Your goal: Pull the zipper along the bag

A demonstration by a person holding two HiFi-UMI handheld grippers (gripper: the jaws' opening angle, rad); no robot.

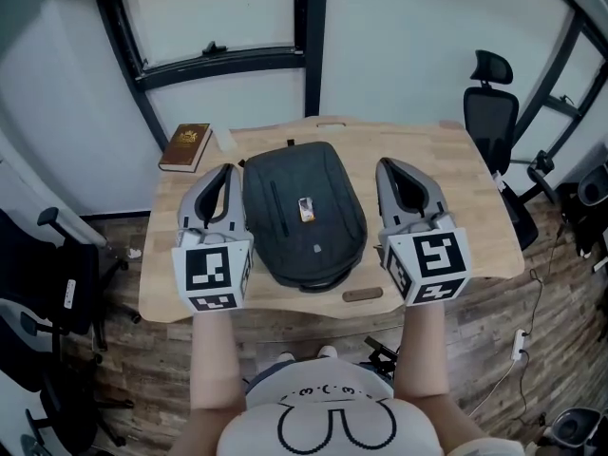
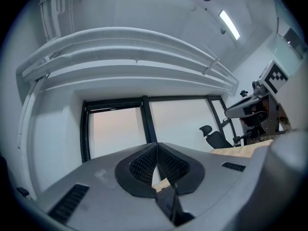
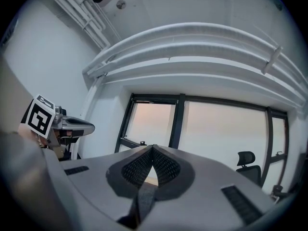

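A dark grey backpack lies flat in the middle of the wooden table, a small orange-and-white tag on its front. I hold my left gripper just left of the bag and my right gripper just right of it, both above the table and pointing away from me. Neither touches the bag. In the left gripper view the left gripper is shut with nothing in it. The right gripper is likewise shut and empty in its own view. Both of those views look up at windows and ceiling.
A brown book lies at the table's far left corner. A small brown strip rests near the front edge. Black office chairs stand at the right and left of the table. A wall with dark-framed windows is behind.
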